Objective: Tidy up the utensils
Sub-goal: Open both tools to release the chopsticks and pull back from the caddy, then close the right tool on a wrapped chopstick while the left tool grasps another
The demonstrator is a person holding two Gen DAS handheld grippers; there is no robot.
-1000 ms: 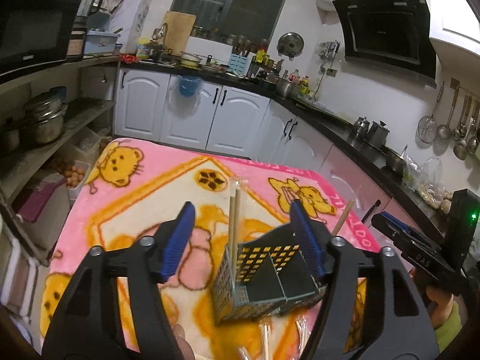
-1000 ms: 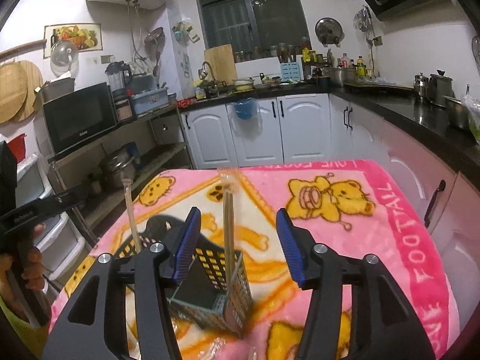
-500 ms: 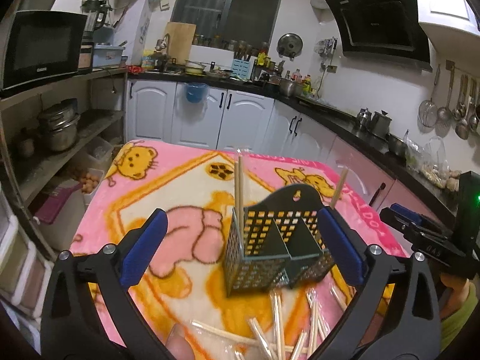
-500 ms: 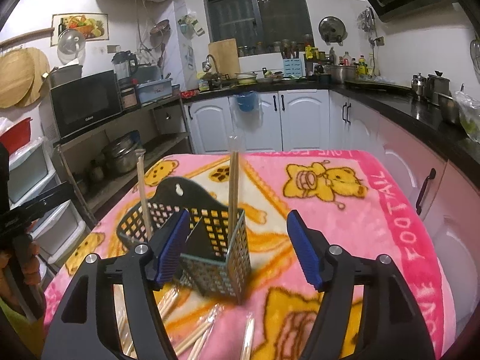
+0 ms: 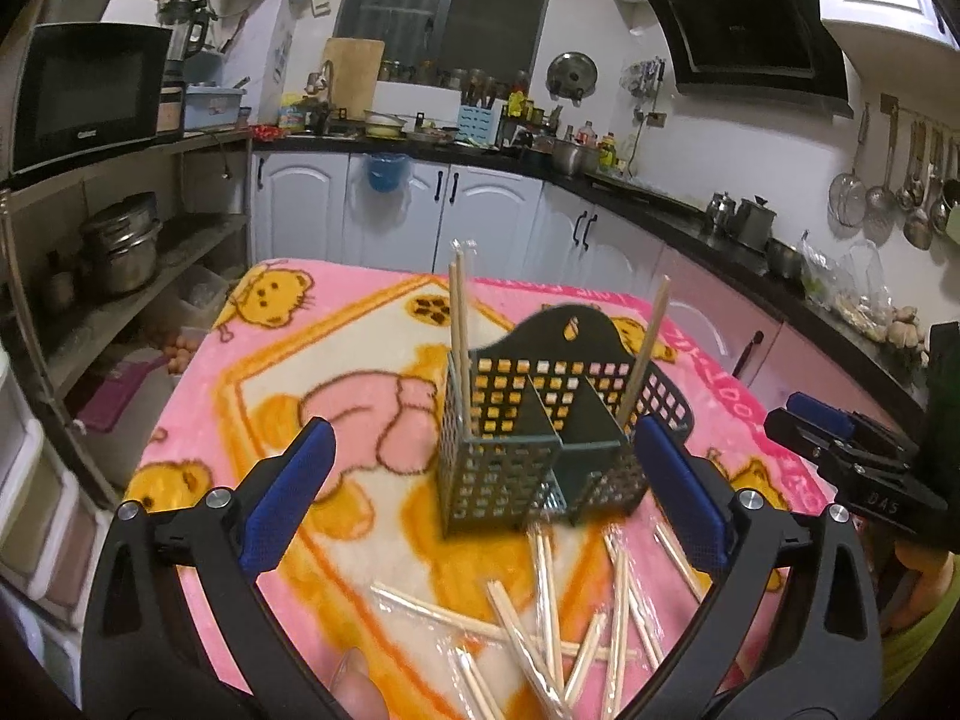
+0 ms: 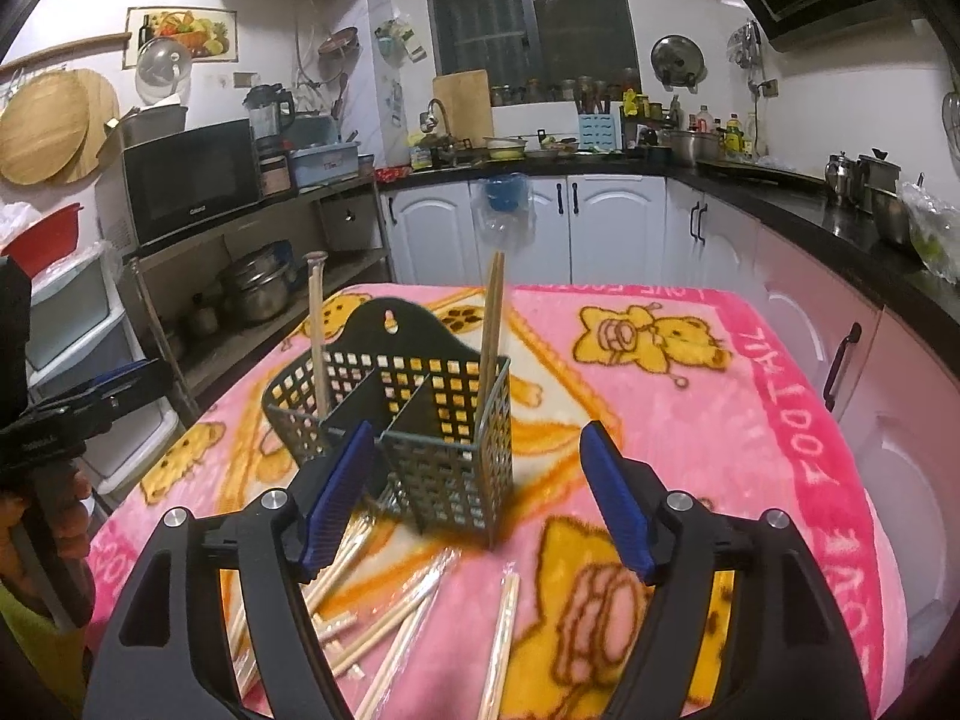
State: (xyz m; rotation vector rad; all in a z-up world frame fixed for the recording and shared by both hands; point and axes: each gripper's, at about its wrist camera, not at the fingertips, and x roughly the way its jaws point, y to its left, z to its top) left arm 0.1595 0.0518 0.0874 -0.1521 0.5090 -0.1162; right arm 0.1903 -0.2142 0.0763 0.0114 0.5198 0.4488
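We hold our left gripper above the near edge of the pink blanket, its jaws spread wide and grasping nothing. Between its blue pads we see the caddy, a dark perforated holder with two compartments, standing upright on the blanket. A wrapped chopstick pair stands in its left compartment, nearly upright against the front left corner. A single chopstick leans in the right compartment, tilted to the right.

Loose chopsticks in clear wrappers lie scattered on the blanket just in front of the caddy, some crossing one another.

Our right gripper also hangs released, jaws wide apart and empty. From its view the caddy sits slightly left of centre, with the left pad overlapping its lower front. The chopstick pair rises from the right compartment and the single stick from the left one. More wrapped chopsticks lie below, beside and in front of the caddy.

In the left view the right gripper shows at the right edge, well apart from the caddy.
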